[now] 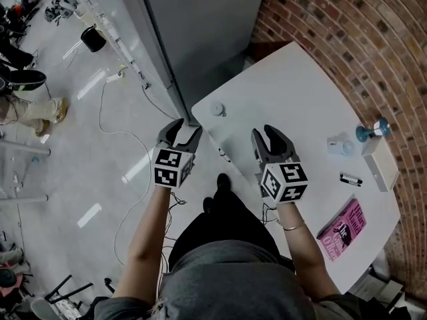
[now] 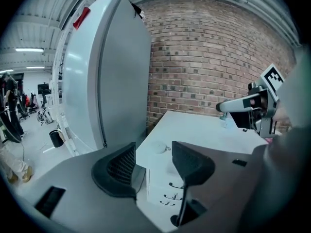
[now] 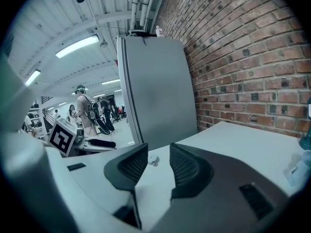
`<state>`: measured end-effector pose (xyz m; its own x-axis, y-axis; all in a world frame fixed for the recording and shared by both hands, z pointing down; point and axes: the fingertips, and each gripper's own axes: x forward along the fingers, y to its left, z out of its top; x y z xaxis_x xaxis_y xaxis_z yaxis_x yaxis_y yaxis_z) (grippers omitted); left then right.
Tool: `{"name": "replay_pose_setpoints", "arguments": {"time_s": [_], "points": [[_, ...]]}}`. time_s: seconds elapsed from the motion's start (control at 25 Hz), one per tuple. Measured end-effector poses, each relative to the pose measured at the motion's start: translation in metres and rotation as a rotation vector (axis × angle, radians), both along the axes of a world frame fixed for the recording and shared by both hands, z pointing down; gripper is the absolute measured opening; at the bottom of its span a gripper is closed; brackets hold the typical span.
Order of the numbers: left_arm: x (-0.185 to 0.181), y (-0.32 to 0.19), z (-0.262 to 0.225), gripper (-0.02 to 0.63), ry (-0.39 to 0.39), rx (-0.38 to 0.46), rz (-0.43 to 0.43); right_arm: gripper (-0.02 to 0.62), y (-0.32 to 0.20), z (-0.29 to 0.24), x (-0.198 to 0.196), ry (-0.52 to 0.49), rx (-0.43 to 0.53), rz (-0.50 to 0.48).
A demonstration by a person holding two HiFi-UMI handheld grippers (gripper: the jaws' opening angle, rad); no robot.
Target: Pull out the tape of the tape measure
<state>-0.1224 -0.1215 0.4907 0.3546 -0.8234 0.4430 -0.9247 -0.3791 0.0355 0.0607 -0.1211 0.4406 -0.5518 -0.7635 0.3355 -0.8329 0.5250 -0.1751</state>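
Observation:
The tape measure [image 1: 217, 109] is a small, round, white case lying near the far left corner of the white table [image 1: 300, 99]. My left gripper [image 1: 181, 133] hovers off the table's left edge, a little short of the case, jaws open and empty. Over the table's near part my right gripper [image 1: 272, 141] also stands open, holding nothing. In the left gripper view the case [image 2: 159, 148] shows between and beyond the open jaws of the left gripper [image 2: 153, 152]. The right gripper view has the case [image 3: 152, 160] far ahead, past the right gripper [image 3: 158, 152].
A tall grey cabinet [image 1: 193, 32] stands behind the table's left corner, and a brick wall [image 1: 373, 45] runs along the right. A pink book [image 1: 343, 231], black marker [image 1: 350, 179], white box [image 1: 378, 167] and blue object [image 1: 370, 131] lie at the right. Drawers [image 2: 165, 188] sit under the table.

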Motion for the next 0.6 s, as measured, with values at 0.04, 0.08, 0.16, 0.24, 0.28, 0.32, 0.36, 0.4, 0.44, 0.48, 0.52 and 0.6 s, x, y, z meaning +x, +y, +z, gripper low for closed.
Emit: {"name": "replay_pose_setpoints", "arguments": {"time_s": [0.04,0.08,0.16,0.24,0.28,0.32,0.36,0.4,0.44,0.48,0.52,0.6], "points": [[0.002,-0.006,0.003,0.224,-0.008,-0.007,0.013,0.129,-0.004,0.002,0.000,0.005,-0.004,0.000],[0.005,-0.012,0.006,0.224,-0.019,-0.015,0.028,0.129,-0.007,0.005,0.001,0.010,-0.009,0.000],[0.012,-0.023,0.013,0.224,-0.044,-0.030,0.061,0.129,-0.013,0.010,0.003,0.016,-0.021,0.002],[0.018,-0.033,0.020,0.224,-0.064,-0.046,0.092,0.129,-0.018,0.016,0.006,0.020,-0.033,0.007],[0.021,-0.038,0.024,0.224,-0.071,-0.054,0.105,0.129,-0.021,0.018,0.007,0.021,-0.039,0.010],[0.024,-0.043,0.027,0.224,-0.078,-0.061,0.118,0.129,-0.023,0.020,0.007,0.021,-0.044,0.014],[0.026,-0.048,0.030,0.225,-0.085,-0.069,0.131,0.129,-0.026,0.022,0.008,0.021,-0.050,0.018],[0.029,-0.052,0.034,0.227,-0.093,-0.077,0.146,0.129,-0.028,0.024,0.009,0.021,-0.055,0.022],[0.032,-0.056,0.037,0.227,-0.102,-0.085,0.162,0.129,-0.030,0.026,0.010,0.020,-0.060,0.027],[0.034,-0.059,0.041,0.229,-0.113,-0.093,0.179,0.129,-0.031,0.028,0.011,0.020,-0.065,0.031],[0.036,-0.062,0.044,0.229,-0.124,-0.100,0.196,0.129,-0.032,0.029,0.012,0.020,-0.070,0.035],[0.041,-0.066,0.051,0.229,-0.147,-0.113,0.229,0.129,-0.035,0.032,0.013,0.019,-0.079,0.041]]}}
